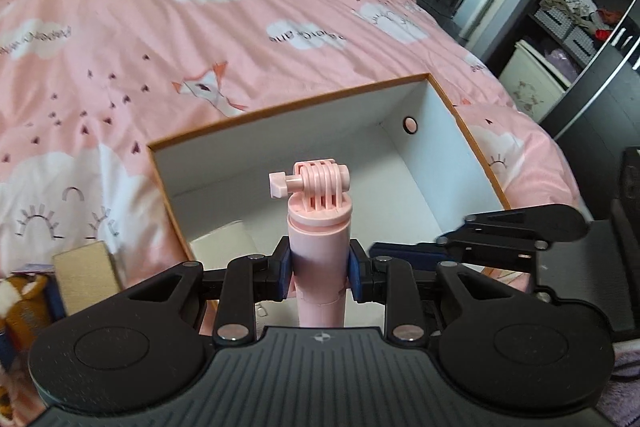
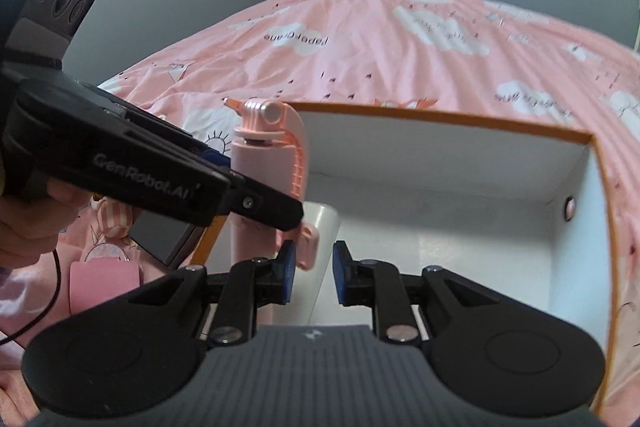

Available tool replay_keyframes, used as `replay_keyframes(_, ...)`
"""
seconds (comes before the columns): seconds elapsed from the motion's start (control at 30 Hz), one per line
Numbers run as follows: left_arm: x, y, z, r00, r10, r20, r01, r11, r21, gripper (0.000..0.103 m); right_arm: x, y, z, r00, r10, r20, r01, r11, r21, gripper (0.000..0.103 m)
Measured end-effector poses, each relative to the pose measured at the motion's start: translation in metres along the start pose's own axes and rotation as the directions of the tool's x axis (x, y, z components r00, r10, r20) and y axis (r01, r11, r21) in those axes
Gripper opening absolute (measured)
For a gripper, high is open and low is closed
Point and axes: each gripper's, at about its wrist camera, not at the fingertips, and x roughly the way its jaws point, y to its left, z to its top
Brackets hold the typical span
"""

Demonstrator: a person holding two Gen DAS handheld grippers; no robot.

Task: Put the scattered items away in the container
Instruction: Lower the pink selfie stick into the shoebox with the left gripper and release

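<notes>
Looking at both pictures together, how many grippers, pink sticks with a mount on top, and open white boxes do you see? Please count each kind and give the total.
Grippers: 2 (left gripper, right gripper)
Pink stick with mount: 1, clamped in the left gripper
Open white box: 1
Total: 4

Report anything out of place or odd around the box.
Nothing looks damaged or spilled. The pink selfie stick is held upright by the left gripper over the white box, not yet inside. The right gripper is open, with nothing in it.
</notes>
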Motion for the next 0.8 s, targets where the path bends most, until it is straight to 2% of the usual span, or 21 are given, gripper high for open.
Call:
replay_keyframes(0.13,0.01,0.009,0.002,0.999,-0.037,-0.019,0.037,0.999,-0.008,0.032,0.008,-0.007,-0.004,1.0,0.029,-0.006,-0.028,0.999,0.036,0.017)
replay_keyframes(0.33,0.024,0.019,0.004,0.998,-0.052,-0.04,0.051,0.998,-0.031,0.032,0.019,-0.009,-0.003,0.999,0.006,-0.039,-0.002,0.995,0.096,0.014)
replay_keyframes(0.4,0.026,0.023,0.004,0.998,-0.035,-0.042,0.033,0.998,-0.044,0.034,0.022,-0.007,0.0,0.998,-0.009,-0.054,0.015,0.994,0.106,0.011)
replay_keyframes(0.47,0.027,0.027,0.005,0.999,-0.008,-0.048,0.006,0.999,-0.054,0.04,0.023,-0.007,0.003,0.998,-0.006,-0.067,0.015,0.991,0.134,0.008)
replay_keyframes(0.63,0.018,0.033,-0.001,1.0,0.005,-0.03,-0.007,0.998,-0.065,0.041,0.031,-0.001,0.007,0.992,-0.056,-0.114,0.074,0.984,0.161,0.006)
replay_keyframes(0.73,0.007,0.035,-0.005,0.999,0.034,0.0,-0.034,0.998,-0.056,0.045,0.035,-0.004,0.011,0.992,-0.029,-0.124,0.057,0.972,0.227,0.0)
replay_keyframes(0.8,-0.003,0.037,-0.008,0.999,0.046,0.02,-0.045,0.997,-0.059,0.045,0.035,-0.001,0.018,0.993,-0.002,-0.116,0.03,0.969,0.246,0.0)
